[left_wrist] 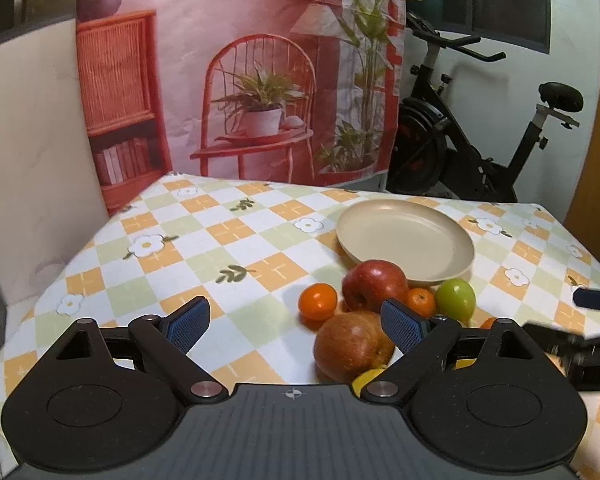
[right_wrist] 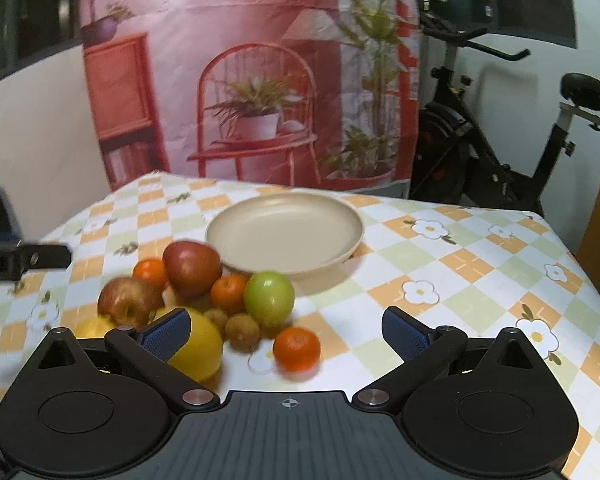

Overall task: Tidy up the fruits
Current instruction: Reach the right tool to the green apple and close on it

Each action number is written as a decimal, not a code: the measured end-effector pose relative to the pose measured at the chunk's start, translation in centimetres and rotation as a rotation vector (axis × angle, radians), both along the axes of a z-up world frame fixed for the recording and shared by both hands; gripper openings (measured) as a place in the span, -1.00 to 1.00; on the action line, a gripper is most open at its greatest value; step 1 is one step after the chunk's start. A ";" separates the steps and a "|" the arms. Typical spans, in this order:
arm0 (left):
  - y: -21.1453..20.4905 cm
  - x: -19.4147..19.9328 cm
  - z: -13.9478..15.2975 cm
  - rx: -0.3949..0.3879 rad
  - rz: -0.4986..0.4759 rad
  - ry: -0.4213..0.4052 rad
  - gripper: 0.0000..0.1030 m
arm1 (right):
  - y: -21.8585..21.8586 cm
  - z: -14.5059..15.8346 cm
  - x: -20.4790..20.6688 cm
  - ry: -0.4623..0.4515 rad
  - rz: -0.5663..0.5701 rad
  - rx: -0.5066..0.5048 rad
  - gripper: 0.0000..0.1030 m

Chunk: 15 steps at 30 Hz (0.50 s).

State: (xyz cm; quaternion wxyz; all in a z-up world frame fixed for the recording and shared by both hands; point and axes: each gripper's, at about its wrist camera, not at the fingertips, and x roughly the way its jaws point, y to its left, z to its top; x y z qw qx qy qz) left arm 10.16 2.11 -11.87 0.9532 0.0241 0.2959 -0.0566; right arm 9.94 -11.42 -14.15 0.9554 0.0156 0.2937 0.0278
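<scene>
Your table (right_wrist: 480,264), under its checked flowered cloth, carries everything. The beige plate (right_wrist: 332,216) sits toward the back with nothing in it, so by my reading you are at the very start: no fruit has been sorted yet.

Just in front of the plate lies the heap of fruit. The dark red apple (right_wrist: 192,266) is nearly against the plate's rim, the second apple (left_wrist: 352,346) sits nearer to you, and the yellow lemon (right_wrist: 198,350) is partly hidden behind a finger in the right view. The green apple (right_wrist: 269,298) sits beside a small orange (right_wrist: 228,292); another orange (right_wrist: 297,350) lies a little apart at the front, with brown kiwis (right_wrist: 242,332) between.

Your left gripper (left_wrist: 296,328) is spread wide and holds nothing, hanging just short of the heap. Your right gripper (right_wrist: 286,330) is equally wide and empty, with the front orange between its fingers' line.

Next, I would close on that loose orange; it is round, so grip it across its middle before lifting toward the plate.
</scene>
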 end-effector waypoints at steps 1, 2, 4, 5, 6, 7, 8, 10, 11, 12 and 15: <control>0.1 0.0 -0.1 -0.009 0.002 0.006 0.83 | 0.0 -0.1 -0.3 0.007 0.010 -0.002 0.96; 0.2 0.1 -0.2 -0.013 0.008 0.012 0.83 | 0.0 -0.3 -0.5 0.014 0.020 0.000 0.96; 0.4 0.2 -0.5 -0.017 0.018 0.023 0.83 | 0.0 -0.6 -0.9 0.029 0.033 0.005 0.90; 0.5 0.2 -0.6 -0.019 0.019 0.027 0.83 | 0.1 -0.8 -1.1 0.035 0.042 0.007 0.87; 0.6 0.2 -0.7 -0.019 0.020 0.032 0.83 | 0.3 -1.0 -1.2 0.042 0.050 0.006 0.82; 0.4 0.0 -0.8 -0.020 0.019 0.032 0.83 | 0.5 -1.1 -1.3 0.050 0.060 0.003 0.77; 0.4 -0.1 -0.9 -0.021 0.013 0.035 0.82 | 0.7 -1.4 -1.5 0.058 0.073 0.000 0.74; 0.3 -0.3 -1.0 -0.027 -0.002 0.037 0.82 | 1.2 -1.7 -1.8 0.070 0.101 -0.010 0.60; 0.2 -0.4 -1.1 -0.030 -0.009 0.035 0.82 | 1.4 -1.9 -1.9 0.075 0.115 -0.013 0.56; 0.2 -0.5 -1.1 -0.032 -0.015 0.033 0.82 | 1.6 -2.0 -2.1 0.082 0.126 -0.015 0.47; 0.0 -0.6 -1.2 -0.019 -0.011 0.028 0.82 | 1.9 -2.4 -2.3 0.097 0.153 -0.017 0.30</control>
